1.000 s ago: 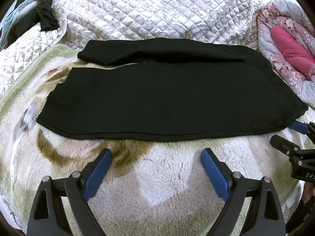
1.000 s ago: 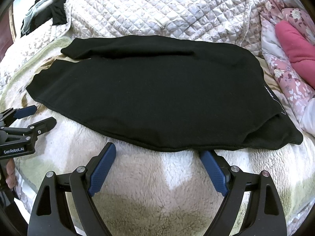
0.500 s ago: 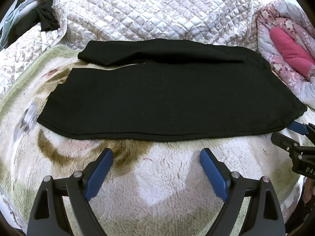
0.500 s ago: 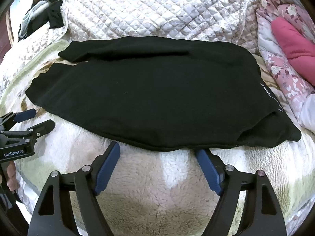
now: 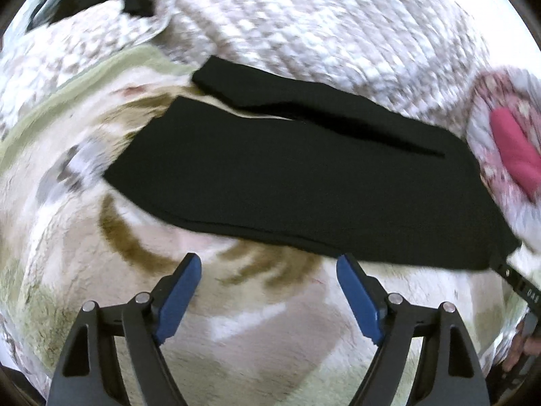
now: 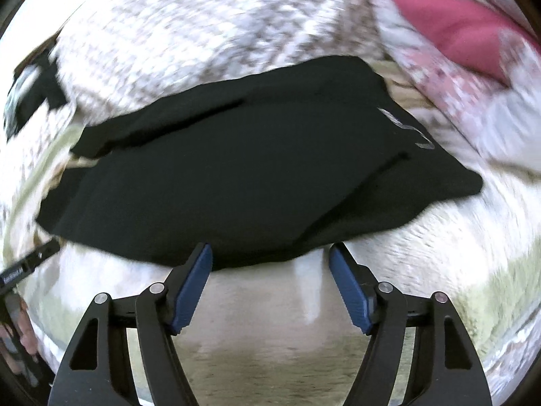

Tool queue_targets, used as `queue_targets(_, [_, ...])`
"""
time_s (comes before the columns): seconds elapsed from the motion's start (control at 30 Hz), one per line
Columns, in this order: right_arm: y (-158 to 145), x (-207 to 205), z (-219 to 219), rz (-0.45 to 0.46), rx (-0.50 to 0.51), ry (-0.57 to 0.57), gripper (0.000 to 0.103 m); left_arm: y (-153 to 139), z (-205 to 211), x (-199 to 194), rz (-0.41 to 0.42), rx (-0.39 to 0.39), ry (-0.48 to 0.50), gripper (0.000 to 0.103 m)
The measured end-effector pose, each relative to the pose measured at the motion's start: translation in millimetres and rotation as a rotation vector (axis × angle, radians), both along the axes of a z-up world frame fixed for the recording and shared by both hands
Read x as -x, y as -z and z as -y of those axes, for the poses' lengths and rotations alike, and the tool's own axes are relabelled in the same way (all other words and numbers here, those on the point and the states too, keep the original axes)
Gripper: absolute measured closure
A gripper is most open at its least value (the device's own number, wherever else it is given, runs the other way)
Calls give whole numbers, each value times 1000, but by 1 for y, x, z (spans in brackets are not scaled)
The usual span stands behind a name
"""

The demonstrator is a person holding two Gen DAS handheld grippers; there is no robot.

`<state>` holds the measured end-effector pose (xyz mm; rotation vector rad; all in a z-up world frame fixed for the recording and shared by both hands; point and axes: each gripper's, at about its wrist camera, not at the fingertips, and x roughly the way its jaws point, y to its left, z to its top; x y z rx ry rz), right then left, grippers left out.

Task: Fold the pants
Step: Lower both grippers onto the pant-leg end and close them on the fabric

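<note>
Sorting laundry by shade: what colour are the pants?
Black pants, clearest in the right wrist view.

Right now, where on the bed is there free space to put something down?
The fleece blanket is bare in front of the black pants, around the left gripper, and to their left. Behind the pants, the quilt crowds in; on the right, the flowered bedding.

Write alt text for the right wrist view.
Black pants lie flat on a fleecy blanket, their near edge at the tips of the closing, empty right gripper. A quilted cover lies behind them.
</note>
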<state>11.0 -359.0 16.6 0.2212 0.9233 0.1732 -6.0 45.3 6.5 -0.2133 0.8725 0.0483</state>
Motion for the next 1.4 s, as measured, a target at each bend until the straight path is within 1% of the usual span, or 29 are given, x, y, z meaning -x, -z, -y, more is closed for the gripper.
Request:
queue_targets(0.03, [1, -2, 6, -10, -25, 21, 31, 0, -6, -1, 2, 17, -19, 20])
queue_targets(0.1, [2, -5, 17, -16, -75, 54, 36, 0, -17, -1, 9, 25, -68, 20])
queue_targets(0.23, [1, -10, 23, -11, -113, 78, 37, 5, -45, -1, 11, 99, -152, 22])
queue_targets(0.33, [-1, -16, 29, 6, -137, 103, 38, 6, -52, -7, 28, 143, -169, 22])
queue_targets(0.43, [-5, -24, 38, 29, -151, 134, 39, 7, -56, -14, 38, 171, -183, 22])
queue_targets(0.53, [-8, -28, 44, 49, -161, 154, 39, 8, -54, -21, 46, 167, -192, 22])
queue_targets(0.6, [-9, -33, 49, 53, -189, 168, 40, 7, -51, -24, 51, 152, -190, 23])
queue_targets(0.63, [-10, -35, 52, 55, -195, 178, 41, 7, -49, -27, 50, 145, -186, 26])
queue_targets(0.67, [-11, -39, 56, 58, -200, 193, 46, 7, -48, -29, 46, 143, -183, 36])
queue_targets(0.7, [-11, -41, 58, 59, -202, 205, 49, 8, -49, -32, 39, 141, -185, 42])
queue_targets(0.73, [-11, -44, 61, 58, -209, 215, 53, 9, -51, -34, 38, 139, -192, 45])
queue_targets(0.8, [-8, -51, 67, 52, -228, 233, 58, 10, -53, -38, 32, 136, -200, 63])
queue_targets(0.83, [-7, -55, 69, 44, -223, 239, 63, 11, -55, -40, 28, 138, -206, 67])
queue_targets(0.87, [-6, -57, 71, 42, -216, 245, 70, 12, -56, -42, 24, 138, -211, 75])
queue_targets(0.9, [-5, -58, 72, 39, -213, 250, 74, 13, -58, -43, 18, 134, -216, 87])
queue_targets(0.97, [-3, -59, 77, 31, -224, 262, 89, 14, -61, -45, 8, 147, -224, 95])
queue_targets(1.0, [-3, -59, 80, 27, -243, 264, 92, 14, -63, -44, 8, 156, -227, 98])
queue_targets(1.03, [-4, -58, 83, 24, -259, 268, 96, 13, -64, -44, 8, 160, -228, 98])
queue_targets(1.07, [-5, -56, 85, 26, -264, 269, 97, 11, -64, -41, 11, 160, -231, 99])
queue_targets(1.17, [-20, -44, 88, 38, -284, 262, 98, -1, -65, -30, 30, 176, -227, 99])
queue_targets(1.23, [-32, -31, 88, 51, -279, 244, 98, -11, -66, -17, 42, 204, -219, 99])
queue_targets(1.3, [-44, -17, 88, 58, -268, 236, 98, -21, -66, 0, 50, 209, -210, 99])
queue_targets(1.4, [-51, 11, 95, 31, -275, 241, 98, -32, -73, 30, 69, 220, -199, 99])
